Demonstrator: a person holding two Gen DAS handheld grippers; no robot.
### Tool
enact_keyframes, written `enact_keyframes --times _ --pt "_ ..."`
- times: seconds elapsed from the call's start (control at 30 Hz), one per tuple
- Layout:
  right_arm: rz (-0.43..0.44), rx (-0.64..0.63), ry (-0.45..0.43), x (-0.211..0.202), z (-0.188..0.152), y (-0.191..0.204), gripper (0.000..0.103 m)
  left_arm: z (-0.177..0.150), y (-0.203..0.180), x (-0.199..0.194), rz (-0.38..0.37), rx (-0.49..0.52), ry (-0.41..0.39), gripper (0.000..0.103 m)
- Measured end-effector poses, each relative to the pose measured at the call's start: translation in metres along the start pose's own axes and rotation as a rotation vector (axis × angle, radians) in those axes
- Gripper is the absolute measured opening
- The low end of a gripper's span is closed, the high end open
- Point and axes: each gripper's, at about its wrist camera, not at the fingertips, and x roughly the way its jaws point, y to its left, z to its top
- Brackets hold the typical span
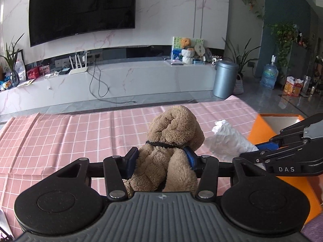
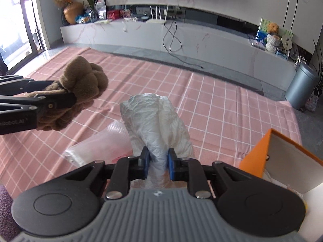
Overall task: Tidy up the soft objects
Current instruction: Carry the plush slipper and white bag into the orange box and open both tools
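The bear [image 1: 173,145] is clamped in the left gripper [image 1: 161,159], the bag [image 2: 157,125] in the right gripper [image 2: 158,161]; the box [image 2: 282,157], at the cloth's right edge, is nearer the right.

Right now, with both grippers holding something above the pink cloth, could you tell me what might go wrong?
1. The right gripper pinches only the white bundle's narrow end; it could slip out.
2. The teddy bear bulges past the left gripper, so it may snag on the orange box's wall.
3. The grippers are close together and could collide.
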Motion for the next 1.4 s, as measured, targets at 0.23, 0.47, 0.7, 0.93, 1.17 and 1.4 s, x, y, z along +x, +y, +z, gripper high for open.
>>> enact_keyframes --times 0.23,0.47,0.7,0.93,1.17,1.4 --pt "-0.008 -0.013 -0.089 -0.076 -0.025 -0.009 0.017 0.003 -0.045 -0.029 -0.096 0.02 -0.039 0.055" --pt "-0.074 0.037 -0.119 -0.139 -0.059 -0.043 0.017 0.008 -0.098 -0.042 -0.23 0.038 -0.062 0.055" --pt "-0.178 0.084 -0.107 -0.18 -0.095 -0.08 0.017 0.011 -0.158 -0.033 -0.329 0.09 -0.042 0.055" --pt "-0.234 0.146 -0.051 -0.188 -0.126 -0.119 0.017 0.014 -0.208 -0.003 -0.39 0.137 0.032 0.055" --pt "-0.244 0.179 0.056 -0.161 -0.145 -0.147 0.017 -0.002 -0.249 0.024 -0.376 0.245 0.111 0.055" --pt "-0.216 0.117 0.139 -0.133 -0.15 -0.152 0.018 -0.021 -0.261 0.043 -0.351 0.321 0.192 0.047"
